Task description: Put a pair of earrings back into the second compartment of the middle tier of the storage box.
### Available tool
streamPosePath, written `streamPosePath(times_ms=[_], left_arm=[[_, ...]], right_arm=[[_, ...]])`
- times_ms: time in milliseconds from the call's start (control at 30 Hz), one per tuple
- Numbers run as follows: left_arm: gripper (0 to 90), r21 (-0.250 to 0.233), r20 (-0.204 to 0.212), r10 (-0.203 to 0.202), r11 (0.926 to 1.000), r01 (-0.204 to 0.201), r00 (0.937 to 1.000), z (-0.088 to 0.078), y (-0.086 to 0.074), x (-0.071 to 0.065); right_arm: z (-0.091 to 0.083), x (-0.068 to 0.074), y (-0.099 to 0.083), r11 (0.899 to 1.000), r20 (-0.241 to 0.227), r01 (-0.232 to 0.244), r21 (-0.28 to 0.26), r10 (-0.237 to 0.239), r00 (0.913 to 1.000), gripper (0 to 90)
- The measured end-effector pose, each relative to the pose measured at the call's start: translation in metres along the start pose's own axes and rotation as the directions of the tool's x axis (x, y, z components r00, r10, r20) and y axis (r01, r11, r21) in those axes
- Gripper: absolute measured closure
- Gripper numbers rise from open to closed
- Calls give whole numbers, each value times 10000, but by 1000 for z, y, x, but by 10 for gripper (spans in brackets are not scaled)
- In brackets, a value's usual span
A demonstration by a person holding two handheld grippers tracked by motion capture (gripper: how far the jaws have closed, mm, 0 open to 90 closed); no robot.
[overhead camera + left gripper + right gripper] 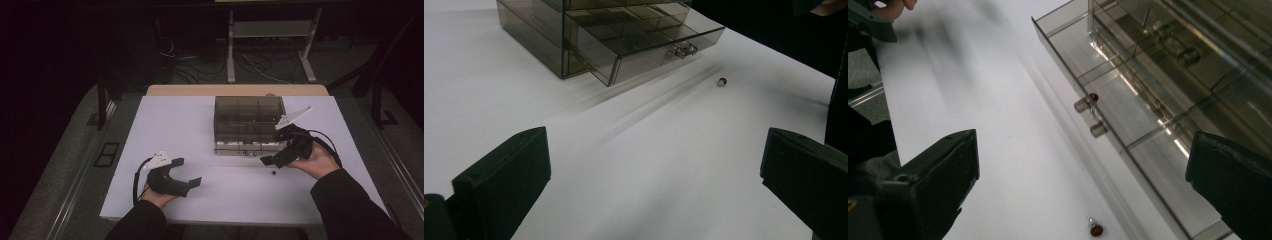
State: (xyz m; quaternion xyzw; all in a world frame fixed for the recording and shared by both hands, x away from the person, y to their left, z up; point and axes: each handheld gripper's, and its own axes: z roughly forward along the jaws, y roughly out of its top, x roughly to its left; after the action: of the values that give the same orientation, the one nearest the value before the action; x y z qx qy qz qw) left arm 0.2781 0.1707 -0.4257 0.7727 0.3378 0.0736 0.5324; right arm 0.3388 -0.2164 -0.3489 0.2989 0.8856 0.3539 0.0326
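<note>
A smoky see-through drawer box [248,120] stands mid-table with its bottom drawer [644,47] pulled out a little. A tiny red bead with a metal end [1095,229] lies on the white table in front of the drawer, also visible as a bead [273,173] [722,81]. A second red bead [1093,97] shows behind the drawer's front wall, by its metal knobs [1090,117]. My right gripper [274,148] [1083,170] hovers at the drawer's right front corner, jaws wide open and empty. My left gripper [187,172] [654,170] rests near the table's front left, open and empty.
The white table [175,125] ends in a wooden strip at the back. Beyond it are a metal stand [270,45] and cables on the dark floor. A person's dark sleeves come in from the bottom edge.
</note>
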Motion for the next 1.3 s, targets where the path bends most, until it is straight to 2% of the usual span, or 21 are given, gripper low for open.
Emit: streamPosePath(times_ms=[467, 733, 1100, 1133, 1167, 1233, 1300], left_arm=[[0, -5, 6, -51, 10000, 51, 10000, 0, 0, 0], [0, -10, 16, -80, 10000, 80, 10000, 0, 0, 0], [0, 7, 17, -78, 10000, 78, 10000, 0, 0, -1], [0, 9, 24, -72, 10000, 72, 10000, 0, 0, -1], [0, 9, 24, -72, 10000, 72, 10000, 0, 0, -1], [0, 35, 28, -46, 10000, 46, 10000, 0, 0, -1], [0, 15, 28, -75, 10000, 75, 10000, 0, 0, -1]], right_arm=[[5, 4, -27, 9998, -201, -174, 65, 175, 9996, 2], [16, 2, -46, 9986, -388, -390, 362, 404, 9984, 2], [29, 1, -61, 9961, -534, -499, 733, 538, 9971, 2], [31, 0, -63, 9957, -550, -395, 836, 442, 9975, 66], [31, 0, -63, 9957, -550, -395, 836, 442, 9975, 66], [32, -1, -66, 9962, -594, -144, 860, 195, 9980, 143], [36, -4, -69, 9950, -450, -133, 991, 178, 9988, 161]])
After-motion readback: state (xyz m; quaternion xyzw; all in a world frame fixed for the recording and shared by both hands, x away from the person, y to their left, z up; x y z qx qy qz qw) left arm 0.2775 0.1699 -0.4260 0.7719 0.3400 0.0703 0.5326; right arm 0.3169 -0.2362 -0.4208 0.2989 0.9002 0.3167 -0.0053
